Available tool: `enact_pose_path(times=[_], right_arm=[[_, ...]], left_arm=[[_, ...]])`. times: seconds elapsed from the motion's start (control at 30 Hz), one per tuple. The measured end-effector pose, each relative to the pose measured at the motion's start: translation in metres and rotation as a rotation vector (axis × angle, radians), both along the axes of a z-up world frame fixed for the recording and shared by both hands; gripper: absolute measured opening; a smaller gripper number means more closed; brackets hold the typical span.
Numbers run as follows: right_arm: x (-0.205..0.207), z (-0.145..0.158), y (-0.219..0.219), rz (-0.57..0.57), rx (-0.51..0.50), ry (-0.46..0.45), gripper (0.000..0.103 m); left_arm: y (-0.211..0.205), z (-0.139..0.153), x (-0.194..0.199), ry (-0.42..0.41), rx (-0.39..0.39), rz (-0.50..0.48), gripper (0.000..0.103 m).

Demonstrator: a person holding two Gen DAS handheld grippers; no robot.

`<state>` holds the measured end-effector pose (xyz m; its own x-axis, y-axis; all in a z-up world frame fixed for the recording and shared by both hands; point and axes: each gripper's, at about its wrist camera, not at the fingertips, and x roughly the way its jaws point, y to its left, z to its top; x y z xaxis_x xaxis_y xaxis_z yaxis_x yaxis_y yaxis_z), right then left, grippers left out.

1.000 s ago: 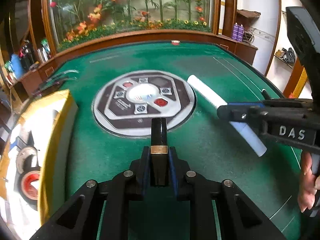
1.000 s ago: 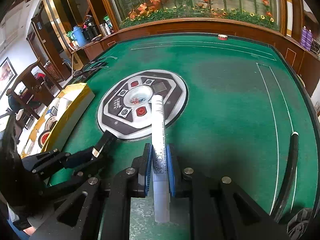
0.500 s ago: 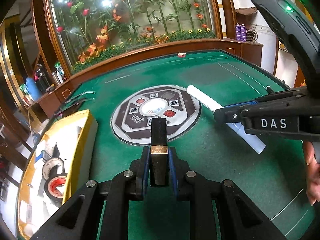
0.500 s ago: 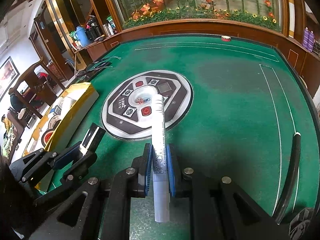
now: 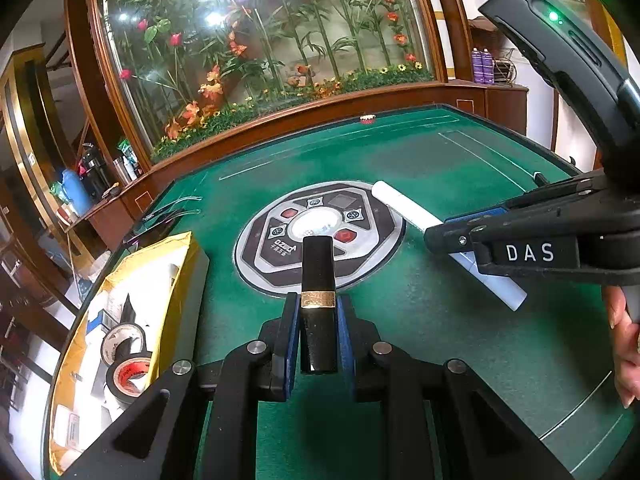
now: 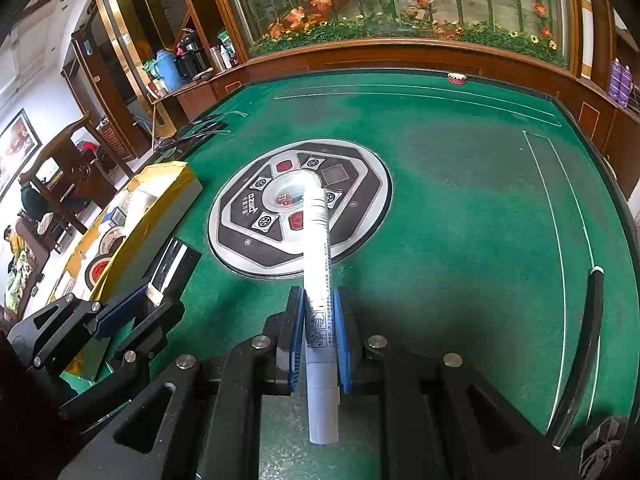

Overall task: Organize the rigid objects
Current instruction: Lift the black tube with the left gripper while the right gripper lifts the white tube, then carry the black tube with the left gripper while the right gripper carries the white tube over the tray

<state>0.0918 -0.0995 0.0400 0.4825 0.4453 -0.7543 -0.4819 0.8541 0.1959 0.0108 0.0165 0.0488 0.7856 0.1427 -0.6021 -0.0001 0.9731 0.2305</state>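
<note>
My left gripper (image 5: 318, 312) is shut on a black tube with a gold band (image 5: 317, 276), held above the green table. My right gripper (image 6: 320, 312) is shut on a white cylindrical tube with printed text (image 6: 319, 264), also held in the air. The right gripper (image 5: 460, 236) shows at the right of the left wrist view with the white tube (image 5: 400, 204) sticking out. The left gripper (image 6: 132, 304) with the black tube (image 6: 170, 260) shows at the lower left of the right wrist view, beside the yellow box (image 6: 160, 208).
The yellow box (image 5: 172, 272) at the table's left edge holds tape rolls (image 5: 124, 376) and other small items. A round control panel (image 5: 320, 232) sits in the middle of the green felt table (image 5: 440, 328). A black curved strip (image 6: 588, 340) lies at the right. A wooden rail borders the far side.
Both grippers have risen and tilted back, each holding its tube. The left gripper has moved closer to the yellow box.
</note>
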Motion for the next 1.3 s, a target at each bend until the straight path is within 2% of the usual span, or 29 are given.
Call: enact_pose_path(times=[0.73, 1.3], right_arm=[[-0.002, 0.000, 0.002, 0.009, 0.005, -0.007, 0.014], [-0.003, 0.002, 0.005, 0.012, 0.004, -0.006, 0.014]], left_arm=[[-0.005, 0.004, -0.008, -0.019, 0.024, 0.003, 0.018], [0.002, 0.011, -0.016, -0.038, 0.012, 0.020, 0.018]])
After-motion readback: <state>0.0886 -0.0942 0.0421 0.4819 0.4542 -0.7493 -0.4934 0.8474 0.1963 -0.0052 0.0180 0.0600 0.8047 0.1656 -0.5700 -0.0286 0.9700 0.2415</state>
